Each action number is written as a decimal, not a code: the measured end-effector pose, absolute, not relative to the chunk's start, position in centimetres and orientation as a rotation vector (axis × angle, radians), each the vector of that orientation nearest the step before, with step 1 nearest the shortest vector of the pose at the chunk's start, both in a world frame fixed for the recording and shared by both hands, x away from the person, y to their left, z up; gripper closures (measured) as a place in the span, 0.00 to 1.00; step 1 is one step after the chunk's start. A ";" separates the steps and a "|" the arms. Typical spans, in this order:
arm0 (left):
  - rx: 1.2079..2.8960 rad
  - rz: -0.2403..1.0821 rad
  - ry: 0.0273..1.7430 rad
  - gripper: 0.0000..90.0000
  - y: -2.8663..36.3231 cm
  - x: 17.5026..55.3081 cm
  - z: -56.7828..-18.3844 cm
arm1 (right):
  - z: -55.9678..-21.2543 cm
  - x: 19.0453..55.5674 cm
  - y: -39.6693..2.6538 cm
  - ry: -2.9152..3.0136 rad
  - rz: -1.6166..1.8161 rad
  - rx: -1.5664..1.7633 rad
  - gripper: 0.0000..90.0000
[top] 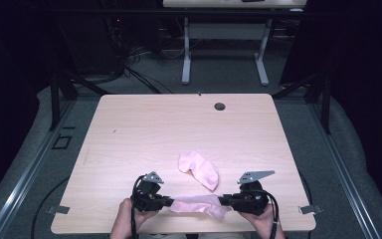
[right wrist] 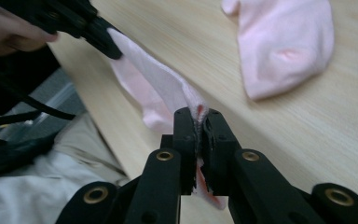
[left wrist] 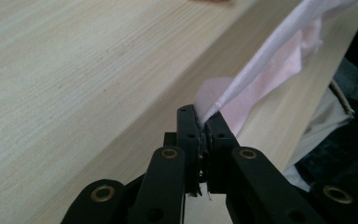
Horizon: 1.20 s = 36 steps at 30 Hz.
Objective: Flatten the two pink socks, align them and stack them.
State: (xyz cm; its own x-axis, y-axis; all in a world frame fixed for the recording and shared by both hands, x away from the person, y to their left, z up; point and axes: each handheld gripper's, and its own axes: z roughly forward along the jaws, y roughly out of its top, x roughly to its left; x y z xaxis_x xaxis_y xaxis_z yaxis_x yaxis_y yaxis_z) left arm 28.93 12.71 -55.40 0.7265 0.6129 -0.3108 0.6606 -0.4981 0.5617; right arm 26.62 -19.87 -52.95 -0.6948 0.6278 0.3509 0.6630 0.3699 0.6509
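A pink sock (top: 199,204) is held stretched between two grippers just above the near edge of the counter (top: 144,129), lifted clear of the wood. The left gripper (top: 169,201) has its fingers (left wrist: 189,128) pressed together on one end of this sock, the fabric running taut away from the tips in the left gripper view. The right gripper (top: 224,200) pinches the opposite end, with a fold of pink knit caught between its closed fingers (right wrist: 186,130). A second pink sock (top: 199,169) lies flat on the counter just beyond the held sock, apart from it and untouched by either gripper.

The step in hand appears to be straightening the held sock by pulling it lengthwise, probably so that it can be paired with the second sock. The next move likely calls for carrying the held sock forward over the second sock with both pinches kept firm and the tension even, then lowering it so that the two align end to end. Slack on either side would let the held sock sag or twist.
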 end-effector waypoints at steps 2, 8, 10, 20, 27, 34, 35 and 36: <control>2.262 -0.043 0.984 0.92 12.5 29.3 -55.9 | -54.0 27.3 -19.5 -2.616 -1.186 -1.239 0.89; 2.261 0.059 1.004 0.72 12.2 29.9 -56.2 | -55.3 28.2 -18.8 -2.720 -1.121 -1.286 0.76; 2.248 0.078 0.991 0.74 12.2 29.7 -56.2 | -55.4 28.1 -18.8 -2.752 -1.107 -1.301 0.75; 2.277 0.057 0.995 0.94 12.5 28.8 -56.4 | -56.0 27.5 -18.4 -2.794 -1.074 -1.228 0.85; 2.251 0.168 1.033 0.40 12.8 28.6 -54.9 | -55.2 28.1 -20.5 -2.739 -1.243 -1.336 0.50; 2.256 0.258 1.000 0.20 11.6 29.0 -53.1 | -55.3 29.0 -23.7 -2.765 -1.283 -1.490 0.19; 2.260 0.265 0.991 0.18 11.3 29.1 -52.8 | -55.7 29.2 -24.7 -2.768 -1.281 -1.534 0.15; 2.257 0.271 0.979 0.17 10.6 29.4 -52.5 | -55.9 29.3 -25.2 -2.769 -1.278 -1.559 0.12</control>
State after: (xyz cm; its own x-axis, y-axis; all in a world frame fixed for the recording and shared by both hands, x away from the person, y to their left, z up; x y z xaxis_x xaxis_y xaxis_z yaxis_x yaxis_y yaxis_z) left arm 29.39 10.62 -52.51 0.6995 0.7116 -0.0663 0.5764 -0.5068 0.6410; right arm 29.28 -25.16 -55.88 -0.5540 0.8257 0.1066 0.6167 0.3209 0.7188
